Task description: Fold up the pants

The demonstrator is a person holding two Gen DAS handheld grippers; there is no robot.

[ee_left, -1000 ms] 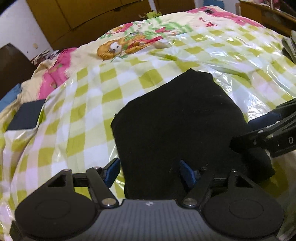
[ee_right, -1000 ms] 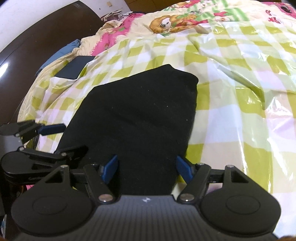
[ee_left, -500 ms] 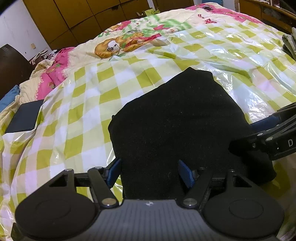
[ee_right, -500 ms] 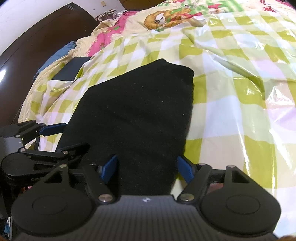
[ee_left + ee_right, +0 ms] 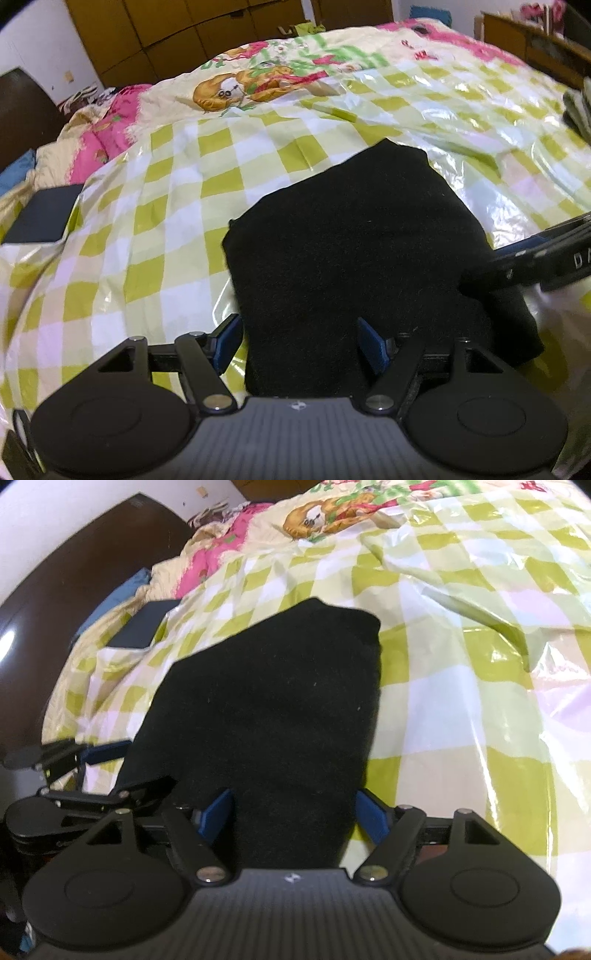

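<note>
So the bed's covered w/ a shiny green-and-white checked plastic sheet (image 5: 177, 206), crinkly and glaring on the right side. Past it there's a cartoon-print quilt (image 5: 258, 81) w/ pink bits bunched up at the left. A dark flat thing (image 5: 40, 218), maybe a notebook or tablet, sits on the sheet's left edge, well apart from the pants. Brown wardrobe doors (image 5: 166, 33) along the back wall, dark headboard (image 5: 74, 576) on the left in the right cam. Something greyish (image 5: 578, 110) is at the far right edge of the left cam, too cut off to tell what.

Nothing sits on the black pants (image 5: 354, 258) themselves. They're lying on the checked sheet, already folded into a compact slab, near end right up at both cams.

My left gripper (image 5: 299, 339) is spread wide, blue pads (image 5: 227, 338) on either side of the pants' near left corner: one pad over the bare sheet, the other over the cloth. Not pinching anything afaict. My right gripper (image 5: 291, 816) is the same deal, fingers wide apart straddling the near right part of the pants, right pad (image 5: 371, 818) just off the cloth edge over the sheet. Can't really tell if the pads touch the fabric or just hover above it. Each gripper shows up in the other's cam, close beside the pants' edge.
</note>
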